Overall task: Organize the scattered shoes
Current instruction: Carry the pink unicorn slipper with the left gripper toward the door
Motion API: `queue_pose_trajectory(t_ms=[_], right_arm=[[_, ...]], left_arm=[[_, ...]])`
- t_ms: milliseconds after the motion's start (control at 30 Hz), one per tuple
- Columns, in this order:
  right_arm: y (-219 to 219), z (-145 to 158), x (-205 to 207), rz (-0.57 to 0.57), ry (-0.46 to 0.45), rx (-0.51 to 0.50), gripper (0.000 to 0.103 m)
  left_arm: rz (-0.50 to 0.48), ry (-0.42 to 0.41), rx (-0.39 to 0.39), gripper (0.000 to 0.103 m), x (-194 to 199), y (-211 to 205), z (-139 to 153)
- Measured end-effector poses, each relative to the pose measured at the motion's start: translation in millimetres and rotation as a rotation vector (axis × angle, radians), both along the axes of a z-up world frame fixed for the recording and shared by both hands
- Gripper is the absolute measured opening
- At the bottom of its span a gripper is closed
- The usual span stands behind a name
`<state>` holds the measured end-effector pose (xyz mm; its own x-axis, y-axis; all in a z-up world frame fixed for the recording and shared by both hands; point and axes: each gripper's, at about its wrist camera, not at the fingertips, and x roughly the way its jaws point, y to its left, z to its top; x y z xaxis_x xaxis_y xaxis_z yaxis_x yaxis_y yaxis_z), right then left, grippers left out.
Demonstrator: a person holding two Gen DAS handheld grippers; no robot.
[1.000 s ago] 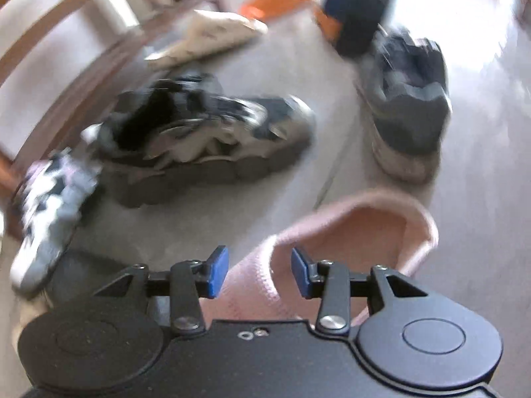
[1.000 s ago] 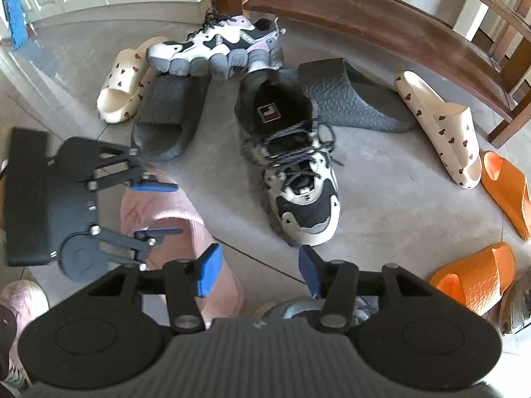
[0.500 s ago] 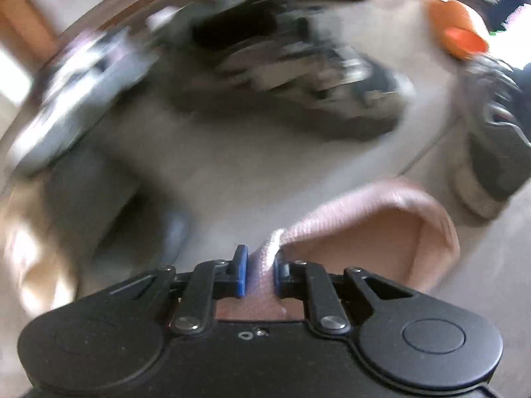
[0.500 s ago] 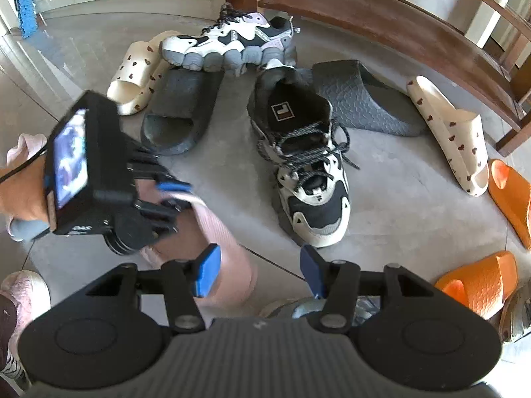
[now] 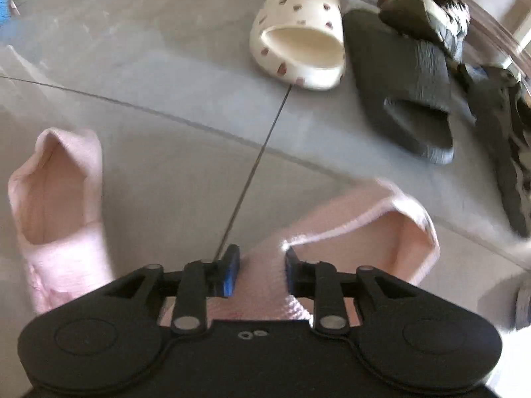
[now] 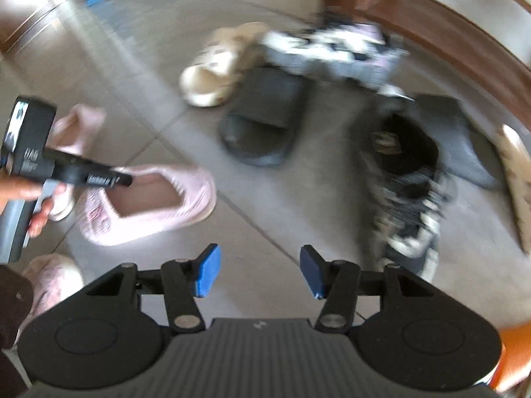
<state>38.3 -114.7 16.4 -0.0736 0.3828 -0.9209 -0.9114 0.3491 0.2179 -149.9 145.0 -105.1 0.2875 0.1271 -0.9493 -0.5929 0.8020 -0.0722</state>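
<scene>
A pink fuzzy slipper lies on the grey tile floor with its side wall between the jaws of my left gripper. Those jaws are opening and stand wider than the wall, so the pads no longer pinch it. In the right wrist view the same slipper rests flat under the left gripper, held by a person's hand. Its mate, a second pink slipper, lies just to the left, also visible in the right wrist view. My right gripper hovers open and empty over bare floor.
A cream heart-print slide and a black slide lie ahead. A white-and-black sneaker and a dark laced sneaker sit near a wooden bench. An orange slide is at lower right.
The left gripper closed on the pink slipper's wall, rolled and carried it left beside the other pink slipper, then its jaws widened. The right gripper shifted left, staying open.
</scene>
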Motion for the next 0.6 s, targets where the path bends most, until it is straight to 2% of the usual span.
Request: queue_pose_trajectory(t_ms=[100,200,300,400,533,600], right_arm=[[31,-6,-16,0.077,0.082,0.016,0.057],[61,-13,-31,0.121,0.200,0.025,0.057],[96,-22,-54,0.144,0.310,0.010,0.057],[123,-36,-70,0.099,0.390,-0.028,0.057],[152,-69,-83,-0.064,0.462,-0.099,0.057],[161,-80,-86,-0.135,0.454,-0.113,0.059]], left_arm=[[-0.070,-0.145,0.000,0.033,-23,7,30],[-0.038,-0.236,0.092,0.037,-48,24,57],[0.018,-0.239,0.229,0.038,-67,39,69],[0.065,-0.207,0.351,0.043,-87,49,73],[0.121,-0.187,0.368,0.045,-104,56,66],[0.158,-0.193,0.353,0.045,-113,60,63]])
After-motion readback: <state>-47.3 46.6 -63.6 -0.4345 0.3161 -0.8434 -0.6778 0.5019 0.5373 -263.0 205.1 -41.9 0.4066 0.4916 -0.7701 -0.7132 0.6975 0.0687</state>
